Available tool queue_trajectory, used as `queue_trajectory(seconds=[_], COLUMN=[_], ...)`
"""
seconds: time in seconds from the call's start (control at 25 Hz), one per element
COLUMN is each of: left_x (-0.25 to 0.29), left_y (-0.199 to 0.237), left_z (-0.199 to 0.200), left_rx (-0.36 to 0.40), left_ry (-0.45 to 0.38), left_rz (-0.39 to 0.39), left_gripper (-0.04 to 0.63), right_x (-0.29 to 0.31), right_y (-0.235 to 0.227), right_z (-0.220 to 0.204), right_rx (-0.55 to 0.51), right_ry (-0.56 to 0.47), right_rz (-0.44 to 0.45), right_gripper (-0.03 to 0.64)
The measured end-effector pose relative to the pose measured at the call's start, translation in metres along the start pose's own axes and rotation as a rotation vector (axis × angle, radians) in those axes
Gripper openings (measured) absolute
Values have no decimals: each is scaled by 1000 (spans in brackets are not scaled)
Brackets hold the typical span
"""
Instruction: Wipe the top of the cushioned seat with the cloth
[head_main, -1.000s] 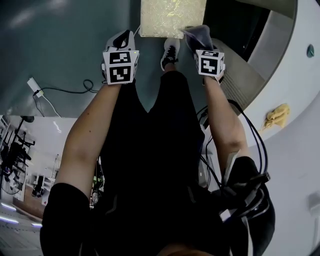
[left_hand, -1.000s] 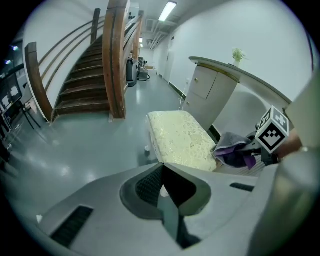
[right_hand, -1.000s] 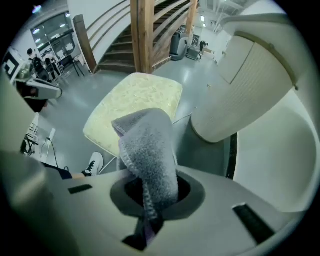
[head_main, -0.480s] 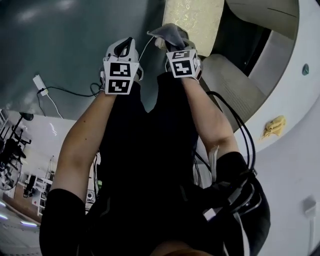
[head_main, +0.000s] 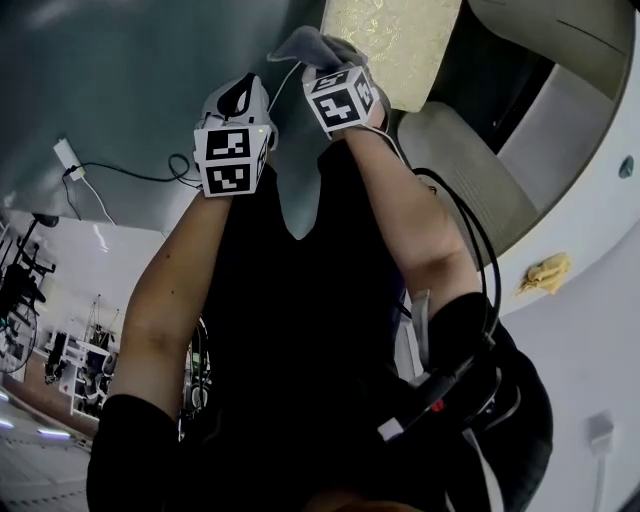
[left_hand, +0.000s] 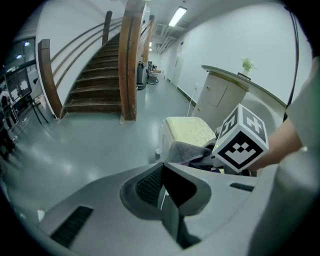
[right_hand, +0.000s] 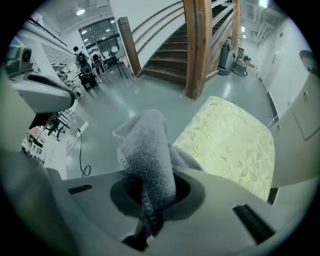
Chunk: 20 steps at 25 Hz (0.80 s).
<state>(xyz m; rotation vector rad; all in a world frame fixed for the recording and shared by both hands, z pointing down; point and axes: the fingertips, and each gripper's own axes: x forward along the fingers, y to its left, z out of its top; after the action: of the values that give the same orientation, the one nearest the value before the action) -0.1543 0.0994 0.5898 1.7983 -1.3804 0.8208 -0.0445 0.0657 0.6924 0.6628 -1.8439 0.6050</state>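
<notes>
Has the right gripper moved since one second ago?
Yes. The right gripper went leftward, from the near right corner of the cushioned seat to the left one.

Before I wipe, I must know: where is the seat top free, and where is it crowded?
The whole seat top is bare, edge to edge. Open floor borders it toward the stairs. Crowded only by its near left corner, where the right hand-held gripper holds the cloth.

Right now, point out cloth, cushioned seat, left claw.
cloth (right_hand: 147, 145): right gripper view, middle of the fuzzy fold.
cushioned seat (right_hand: 230, 145): right gripper view, middle of patterned top.
left claw (left_hand: 161, 170): left gripper view, where shut tips meet.
</notes>
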Motion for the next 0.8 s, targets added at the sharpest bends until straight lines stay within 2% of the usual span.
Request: queue_trajectory(seconds=[0.2, 0.56, 0.8], left_x=[13, 30, 36], left_y=[-13, -36, -51], left_z=[18, 45, 53], left_rx=[-24, 17, 49], left_ry=[-25, -42, -39], left_rz=[-6, -47, -43], left_gripper=[5, 5, 5], right_x=[-8, -30, -45], right_y=[-16, -73, -114], right_z=[-13, -54, -90], right_rx=[44, 148, 220], right_ry=[-1, -2, 30], right_rz=[8, -35, -70], right_gripper=[31, 31, 31])
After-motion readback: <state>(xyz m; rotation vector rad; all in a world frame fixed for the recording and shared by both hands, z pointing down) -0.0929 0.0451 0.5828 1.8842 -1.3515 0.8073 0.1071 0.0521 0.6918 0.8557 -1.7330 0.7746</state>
